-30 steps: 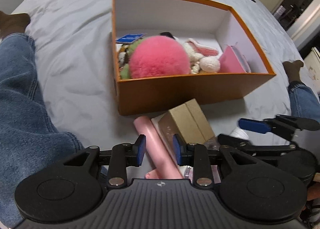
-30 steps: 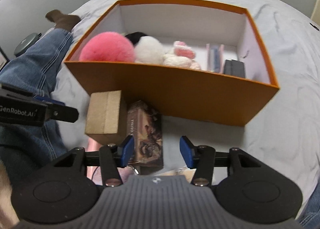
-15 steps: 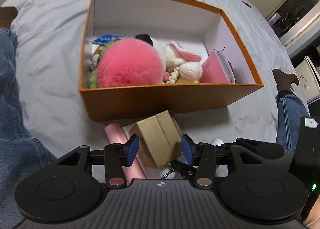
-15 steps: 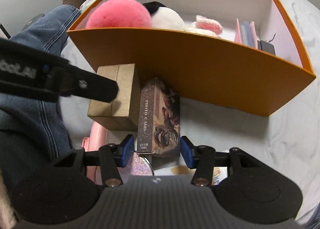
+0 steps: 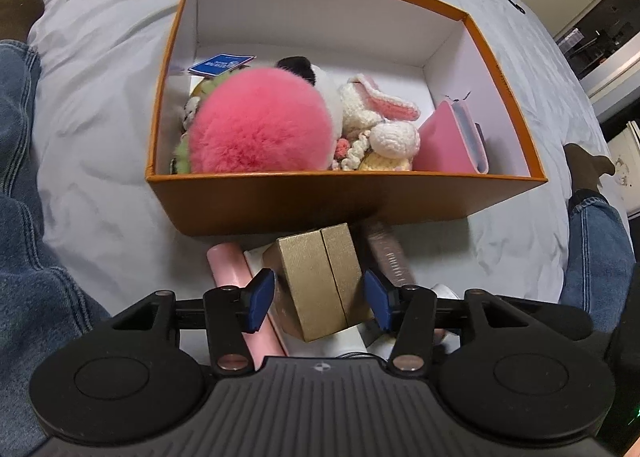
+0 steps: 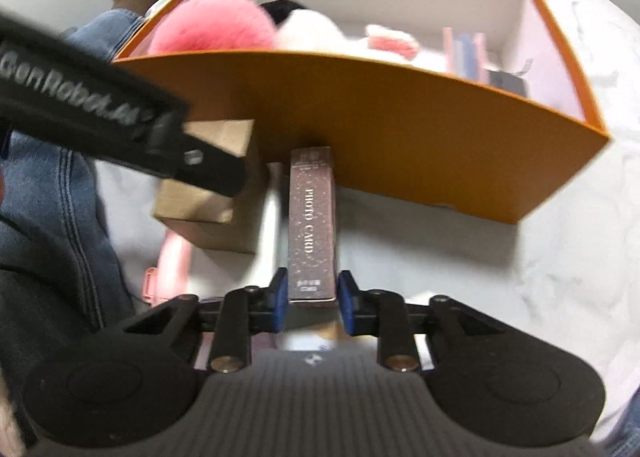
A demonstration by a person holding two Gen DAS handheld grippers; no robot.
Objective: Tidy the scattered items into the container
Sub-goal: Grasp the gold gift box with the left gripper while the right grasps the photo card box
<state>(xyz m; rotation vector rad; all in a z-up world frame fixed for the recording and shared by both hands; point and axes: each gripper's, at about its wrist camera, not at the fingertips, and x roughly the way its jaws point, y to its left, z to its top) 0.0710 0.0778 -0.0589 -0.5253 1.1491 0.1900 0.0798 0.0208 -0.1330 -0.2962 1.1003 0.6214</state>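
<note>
At the lower centre of each view, the right gripper has narrowed onto the photo card box, now on edge, while the left gripper straddles the gold box, wide, untouching — both outside the orange container on the bed.

The left gripper stands open around the gold box (pads apart from its sides), just before the orange container holding a pink pompom.
</note>
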